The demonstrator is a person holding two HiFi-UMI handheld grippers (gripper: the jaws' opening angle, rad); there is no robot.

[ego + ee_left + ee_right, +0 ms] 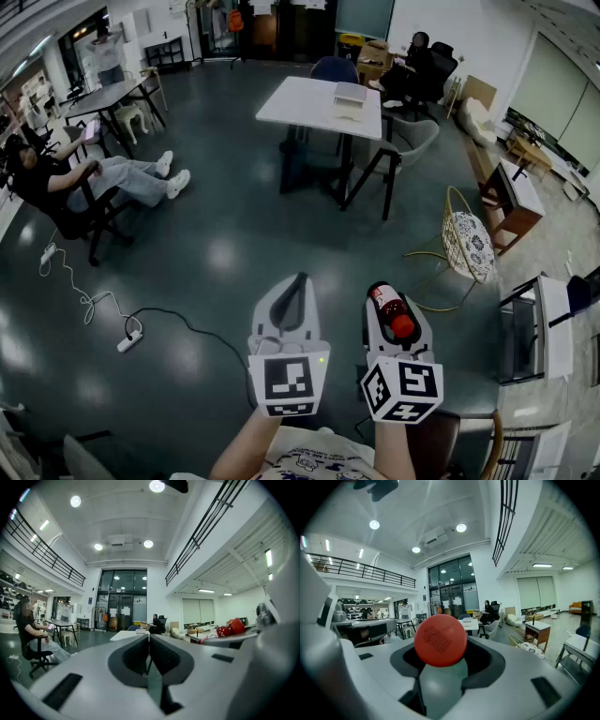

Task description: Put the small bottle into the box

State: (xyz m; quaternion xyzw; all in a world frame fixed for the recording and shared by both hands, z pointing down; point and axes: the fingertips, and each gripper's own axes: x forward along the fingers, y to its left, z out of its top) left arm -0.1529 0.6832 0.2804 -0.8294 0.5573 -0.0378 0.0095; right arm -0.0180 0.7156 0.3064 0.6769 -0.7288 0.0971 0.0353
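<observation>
Above the glossy dark floor (pixel 216 272), right gripper (pixel 384 296) clamps the small bottle (pixel 394 313); left gripper (pixel 299 283) is clenched empty.

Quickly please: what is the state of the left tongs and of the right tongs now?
Left tongs: closed, nothing between them.
Right tongs: closed on the small bottle with the red cap.

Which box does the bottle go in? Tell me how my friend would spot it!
Look for the white table in the middle of the dark floor, with chairs around it. The box sits near the table's right-hand end. It is pale, low, and the only thing on that tabletop.
</observation>
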